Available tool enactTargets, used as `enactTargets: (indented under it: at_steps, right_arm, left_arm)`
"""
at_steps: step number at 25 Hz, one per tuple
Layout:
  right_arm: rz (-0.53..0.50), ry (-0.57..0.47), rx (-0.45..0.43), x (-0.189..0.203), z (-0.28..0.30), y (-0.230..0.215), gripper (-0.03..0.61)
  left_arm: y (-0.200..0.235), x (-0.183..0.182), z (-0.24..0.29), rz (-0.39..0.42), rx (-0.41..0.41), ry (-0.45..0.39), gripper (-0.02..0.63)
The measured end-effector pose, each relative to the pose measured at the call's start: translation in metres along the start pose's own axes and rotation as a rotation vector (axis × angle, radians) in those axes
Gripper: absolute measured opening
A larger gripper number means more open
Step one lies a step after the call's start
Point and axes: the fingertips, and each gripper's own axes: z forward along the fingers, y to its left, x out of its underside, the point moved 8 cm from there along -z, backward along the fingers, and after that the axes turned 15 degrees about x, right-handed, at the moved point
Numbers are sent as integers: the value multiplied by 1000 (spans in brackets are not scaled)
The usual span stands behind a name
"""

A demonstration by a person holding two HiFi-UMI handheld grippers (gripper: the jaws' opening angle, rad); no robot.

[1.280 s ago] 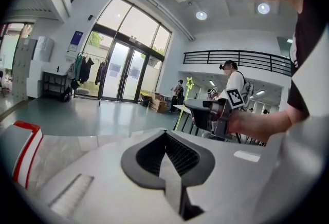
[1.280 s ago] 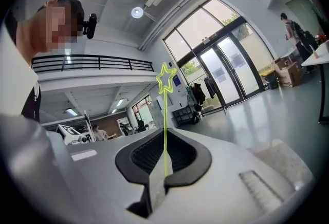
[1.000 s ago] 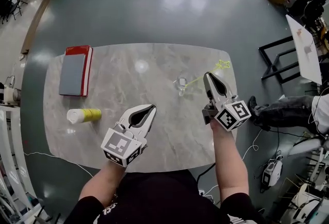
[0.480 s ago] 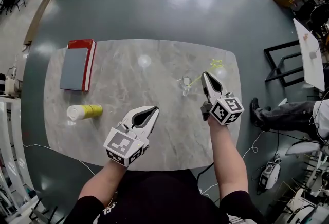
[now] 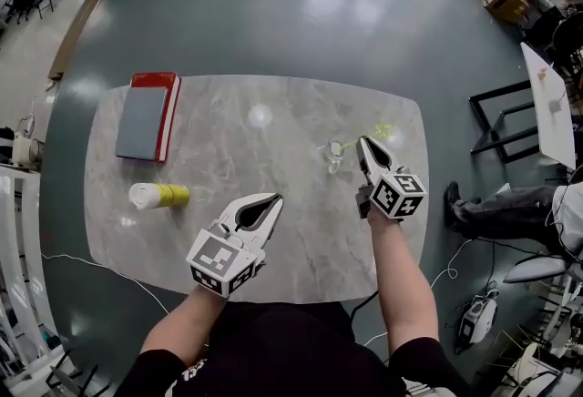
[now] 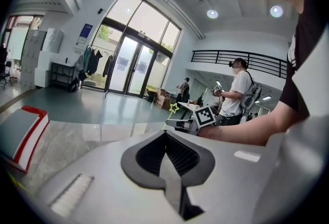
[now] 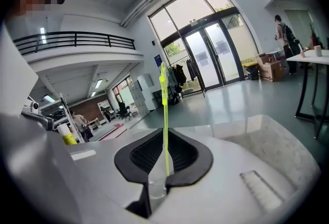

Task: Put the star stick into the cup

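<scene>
A thin yellow-green star stick [image 5: 352, 143] leans up and to the right out of a small clear cup [image 5: 334, 157] on the marble table [image 5: 228, 136], its star [image 5: 383, 127] on top. My right gripper [image 5: 363, 142] is just right of the cup, at the stick. In the right gripper view the stick [image 7: 164, 115] rises between the jaws, which are opening. A gap wider than the stick shows the cup [image 7: 156, 188] below. My left gripper [image 5: 271, 198] hovers over the table's near middle, shut and empty [image 6: 169, 171]. From its view the right gripper [image 6: 178, 124] and star [image 6: 174, 108] show.
A red-edged grey book [image 5: 146, 117] lies at the table's far left, with a white and yellow cylinder [image 5: 157, 196] on its side nearer me. A black table frame [image 5: 496, 117] and a seated person's legs [image 5: 492, 202] are to the right of the table.
My right gripper has moved a little toward the cup, and the stick now leans less far to the right. The left gripper has stayed put.
</scene>
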Motion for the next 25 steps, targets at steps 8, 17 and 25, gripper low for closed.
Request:
enactTargets:
  at_steps: [8,17,25]
  right_arm:
    - [58,26,54,10,-4,-5,172]
    - [176,39,99,25,-22,-14,230]
    - [243,-1,126,33,-71,-7,229]
  left_arm:
    - [-5,1,-14,-3,-6,-3,3]
    - [-12,1,-29,10,15,-5,3]
    - [-25,-5,-47,40,52,-21,3]
